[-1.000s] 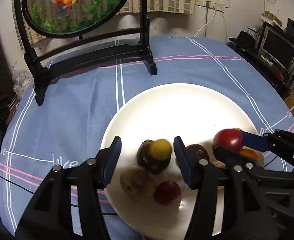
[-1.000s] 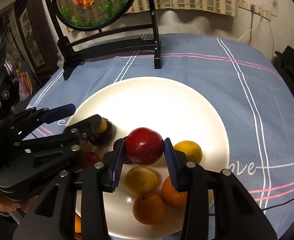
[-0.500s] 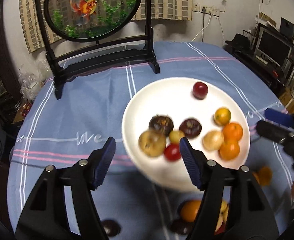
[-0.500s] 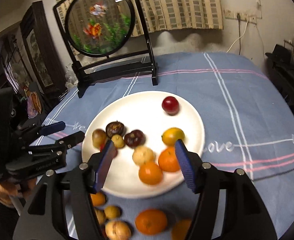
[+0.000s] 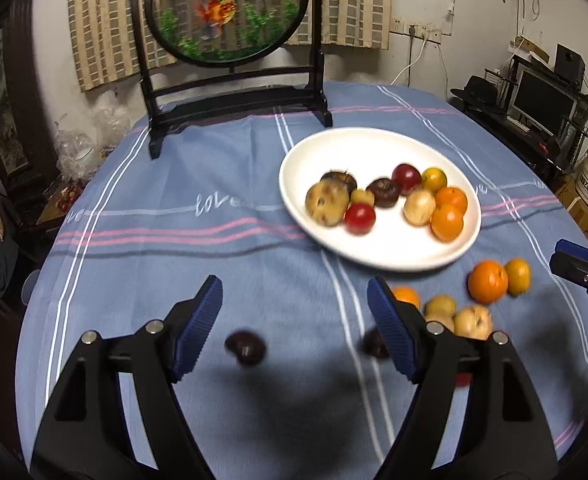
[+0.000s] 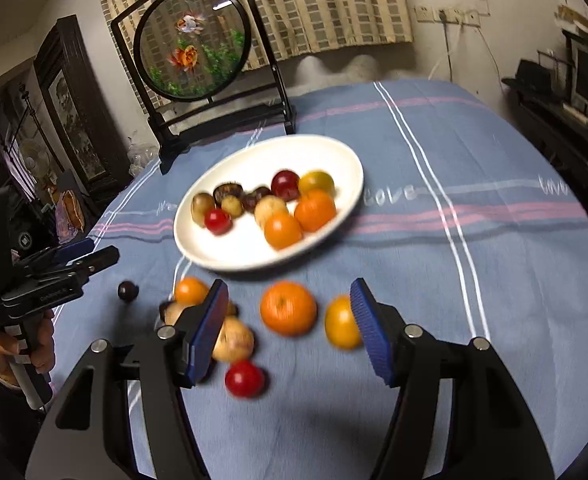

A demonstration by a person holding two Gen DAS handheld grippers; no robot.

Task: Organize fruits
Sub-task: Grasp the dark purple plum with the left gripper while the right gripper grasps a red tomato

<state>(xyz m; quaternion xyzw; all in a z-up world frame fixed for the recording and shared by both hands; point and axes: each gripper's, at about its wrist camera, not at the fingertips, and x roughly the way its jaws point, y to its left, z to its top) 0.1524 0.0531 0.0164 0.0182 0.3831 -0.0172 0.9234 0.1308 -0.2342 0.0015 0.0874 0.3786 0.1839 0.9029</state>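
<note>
white plate (image 6: 345,184) of fruits, loose orange (image 6: 288,308)

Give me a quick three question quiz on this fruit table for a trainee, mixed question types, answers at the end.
1. True or false: the plate holds no fruit.
2. The big orange off the plate lies: A) on the cloth B) in the right gripper C) on the stand.
3. Fill in: the left gripper holds ____.

Key: 1 false; 2 A; 3 nothing, its jaws are opening.
</note>
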